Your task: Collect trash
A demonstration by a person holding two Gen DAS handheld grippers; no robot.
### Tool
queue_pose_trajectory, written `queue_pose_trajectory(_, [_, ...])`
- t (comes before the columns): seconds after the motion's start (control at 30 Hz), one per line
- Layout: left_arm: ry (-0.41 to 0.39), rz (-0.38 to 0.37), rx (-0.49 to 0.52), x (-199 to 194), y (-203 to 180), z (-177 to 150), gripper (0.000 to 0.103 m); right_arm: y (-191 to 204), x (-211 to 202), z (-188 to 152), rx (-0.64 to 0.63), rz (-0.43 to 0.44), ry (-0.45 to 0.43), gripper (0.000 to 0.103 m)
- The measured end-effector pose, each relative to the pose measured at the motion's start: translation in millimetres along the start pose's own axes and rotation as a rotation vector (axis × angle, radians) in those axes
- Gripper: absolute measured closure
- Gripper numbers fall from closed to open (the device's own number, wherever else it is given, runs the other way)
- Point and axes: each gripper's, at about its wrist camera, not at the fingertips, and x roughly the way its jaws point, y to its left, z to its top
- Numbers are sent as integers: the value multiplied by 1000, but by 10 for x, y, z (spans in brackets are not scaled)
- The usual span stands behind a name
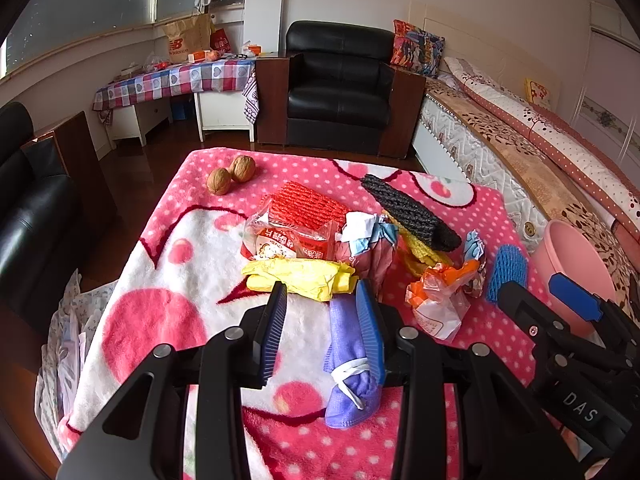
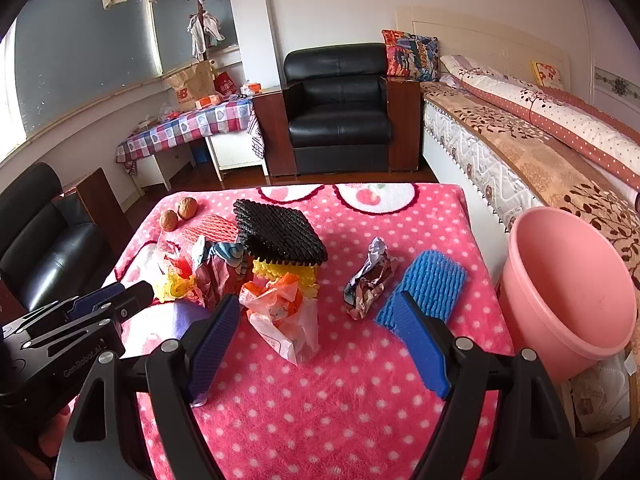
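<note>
Fingers [image 1: 326, 292] of both hands spread and empty, we hover over crumpled wrappers [image 2: 280, 312] heaped mid-worktop [image 2: 340, 400]: light, soft, crushable litter we judge best pinched at its bunched middle.

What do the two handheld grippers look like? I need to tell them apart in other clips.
Both look alike: black angular frames with round silver pivot pins and two flat blue ribbed pads each. The left gripper body carries pale "GenRobot.AI" lettering, seen from the right wrist view. The right gripper shows "DAS" on its side in the left wrist view. No cables, sleeves or hands are visible.
</note>
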Motion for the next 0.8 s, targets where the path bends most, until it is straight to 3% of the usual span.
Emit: queue_pose_trajectory(0.8, [13,-23,-68,-26,297,-52,66,-160,67,-69,51,-2,26,28])
